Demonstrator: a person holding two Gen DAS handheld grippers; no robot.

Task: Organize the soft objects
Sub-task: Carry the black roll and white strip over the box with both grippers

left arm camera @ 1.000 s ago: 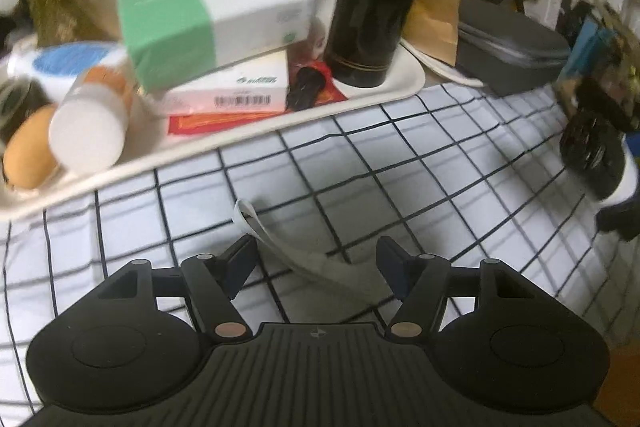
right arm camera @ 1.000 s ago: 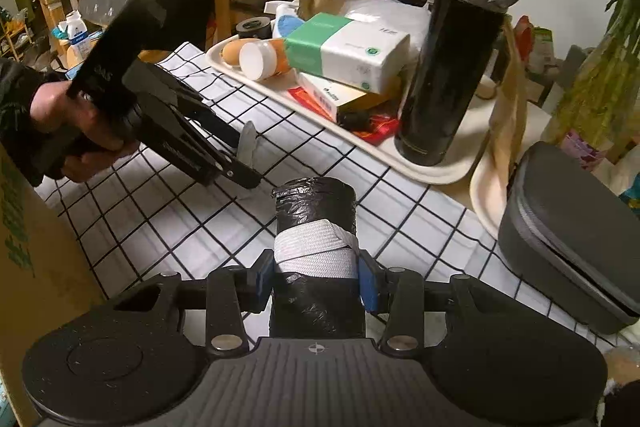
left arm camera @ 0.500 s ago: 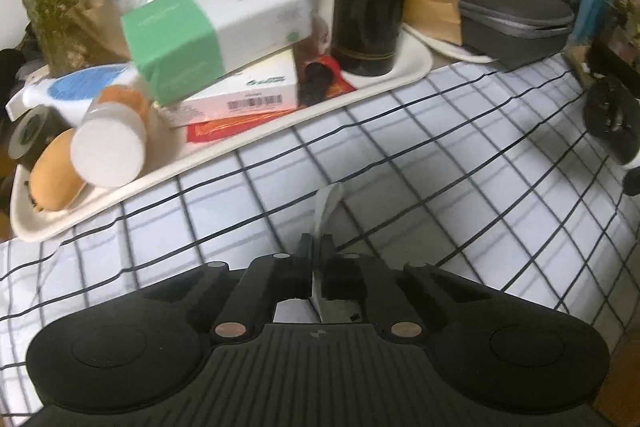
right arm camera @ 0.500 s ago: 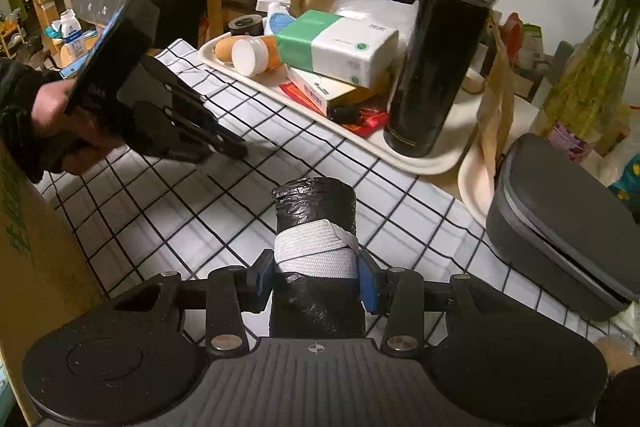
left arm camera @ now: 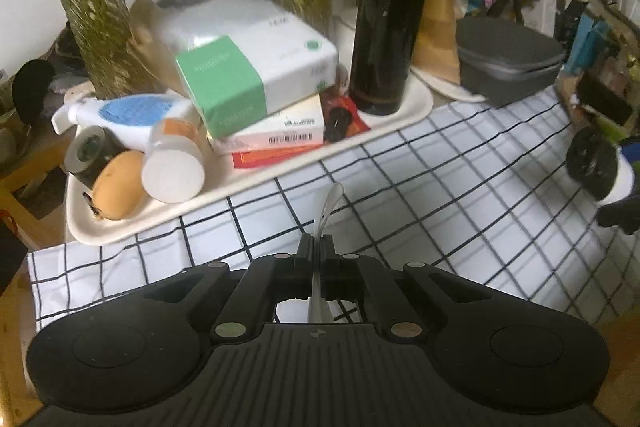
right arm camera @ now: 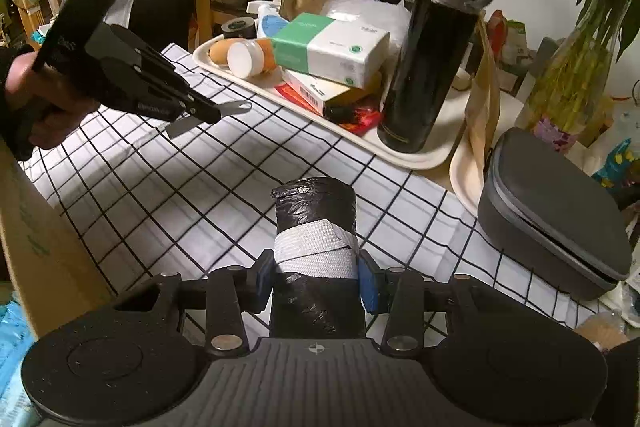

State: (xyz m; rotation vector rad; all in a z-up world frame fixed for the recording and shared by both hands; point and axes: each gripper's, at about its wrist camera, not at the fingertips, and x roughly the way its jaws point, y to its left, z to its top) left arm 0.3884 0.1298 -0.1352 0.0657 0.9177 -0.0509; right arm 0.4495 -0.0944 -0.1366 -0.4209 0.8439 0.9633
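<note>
My left gripper point(left arm camera: 318, 247) is shut on a thin grey-white strap point(left arm camera: 330, 205) and holds it above the checked cloth point(left arm camera: 440, 187). The right wrist view shows that gripper point(right arm camera: 214, 115) raised at the left, the strap point(right arm camera: 236, 107) sticking out of both sides of its tips. My right gripper point(right arm camera: 316, 277) is shut on a roll of black plastic bags point(right arm camera: 314, 211), its blue pads point(right arm camera: 368, 287) pressing beside the white band point(right arm camera: 316, 251) wrapped round the roll. In the left wrist view the roll point(left arm camera: 592, 163) appears at the far right edge.
A cream tray point(right arm camera: 416, 157) at the back carries a green-and-white tissue pack point(right arm camera: 332, 49), flat boxes, a white-capped bottle point(right arm camera: 246, 59) and a tall black flask point(right arm camera: 434, 51). A grey zip case point(right arm camera: 556, 211) lies right. A cardboard box point(right arm camera: 40, 243) stands left. Plant vases line the back.
My left gripper closed on the strap that lay on the cloth, then lifted it up clear of the table. The right gripper stayed put with the roll.
</note>
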